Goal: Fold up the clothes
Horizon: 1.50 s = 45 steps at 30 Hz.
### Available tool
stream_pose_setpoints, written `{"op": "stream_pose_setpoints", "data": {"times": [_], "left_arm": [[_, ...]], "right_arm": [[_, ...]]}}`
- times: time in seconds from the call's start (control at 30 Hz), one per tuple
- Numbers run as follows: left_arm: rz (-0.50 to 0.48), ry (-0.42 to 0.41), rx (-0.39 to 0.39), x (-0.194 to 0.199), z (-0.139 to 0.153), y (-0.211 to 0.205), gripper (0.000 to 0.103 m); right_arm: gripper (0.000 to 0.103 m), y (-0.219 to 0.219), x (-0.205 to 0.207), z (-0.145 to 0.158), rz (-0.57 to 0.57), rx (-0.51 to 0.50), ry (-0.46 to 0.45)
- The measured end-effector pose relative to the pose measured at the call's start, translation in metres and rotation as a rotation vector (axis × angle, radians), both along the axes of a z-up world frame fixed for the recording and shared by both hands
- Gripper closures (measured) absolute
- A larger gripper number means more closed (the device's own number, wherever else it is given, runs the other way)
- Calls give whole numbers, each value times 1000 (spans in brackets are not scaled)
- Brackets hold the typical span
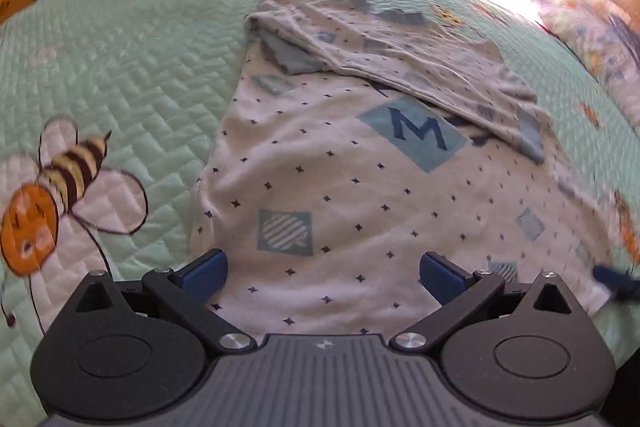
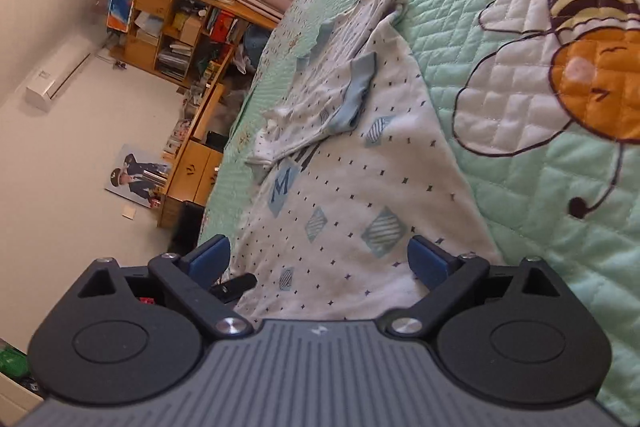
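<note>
**Both claws wide over a half-folded shirt on the bee quilt**

While the white shirt [image 1: 340, 195] lies spread on the mint-green quilt [image 1: 132, 67], the left gripper [image 1: 323, 277] hangs over the garment's near hem with its blue pads wide apart and nothing between them. The shirt carries small dark stars, pale blue squares and a square with the letter M [image 1: 416, 133]. Its far part is turned back over the body, a blue-cuffed sleeve [image 1: 530, 139] lying across the fold toward the quilt's right edge. An embroidered bee [image 1: 60, 183] sits on the quilt just beside the shirt's left edge.

Seen from the right wrist, the right gripper [image 2: 319, 261] is likewise spread wide and empty over the shirt's hem [image 2: 340, 291], near the quilt's edge. Beyond that edge stand wooden shelves [image 2: 172, 39] against the wall.
</note>
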<state>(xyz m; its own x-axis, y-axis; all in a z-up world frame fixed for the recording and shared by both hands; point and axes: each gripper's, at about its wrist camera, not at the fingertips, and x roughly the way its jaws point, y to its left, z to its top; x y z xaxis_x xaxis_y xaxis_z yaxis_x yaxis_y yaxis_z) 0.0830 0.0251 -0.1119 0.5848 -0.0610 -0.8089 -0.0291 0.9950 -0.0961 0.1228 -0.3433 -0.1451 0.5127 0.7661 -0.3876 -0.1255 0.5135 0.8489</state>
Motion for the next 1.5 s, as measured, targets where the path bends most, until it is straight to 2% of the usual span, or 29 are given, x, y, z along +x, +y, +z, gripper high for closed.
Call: {"op": "stream_pose_setpoints", "data": {"times": [0.07,0.2,0.23,0.3,0.43,0.5,0.67,0.77,0.87,0.97,1.1,1.3,1.33,1.5], "left_arm": [[-12,-7,36,-5,4,-3,1],[-11,-111,-54,-18,17,12,1],[-13,-109,-57,-17,15,15,1],[-18,-34,-35,-11,2,18,1],[-56,-48,11,-17,-3,13,1],[-54,-48,5,-20,0,15,1],[13,-147,-214,-39,17,51,1],[114,-215,-262,-50,25,81,1],[168,-228,-319,-50,24,106,1],[180,-171,-430,-36,12,119,1],[138,-129,-403,-17,1,119,1],[-20,-38,-336,2,-3,113,1],[-40,-29,-339,2,-3,113,1],[-101,10,-458,-2,-7,121,1]], "right_arm": [[7,-8,-2,4,-14,-26,-2],[6,-17,-5,8,-12,1,-33],[6,-18,-5,6,-6,-1,-36],[6,-20,-3,-2,-3,-9,-12],[6,-21,-6,-3,-3,-12,-27],[6,-22,-7,-2,-3,-12,-21],[6,-33,-14,4,-10,8,-33],[6,-46,-21,8,-26,11,-71],[6,-56,-24,9,-32,-2,-98],[6,-61,-20,-1,-37,21,-64],[6,-58,-13,-9,-2,10,-31],[6,-46,10,-5,113,-68,-55],[6,-44,14,-5,132,-72,-59],[5,-39,19,-3,203,-88,-63]]}}
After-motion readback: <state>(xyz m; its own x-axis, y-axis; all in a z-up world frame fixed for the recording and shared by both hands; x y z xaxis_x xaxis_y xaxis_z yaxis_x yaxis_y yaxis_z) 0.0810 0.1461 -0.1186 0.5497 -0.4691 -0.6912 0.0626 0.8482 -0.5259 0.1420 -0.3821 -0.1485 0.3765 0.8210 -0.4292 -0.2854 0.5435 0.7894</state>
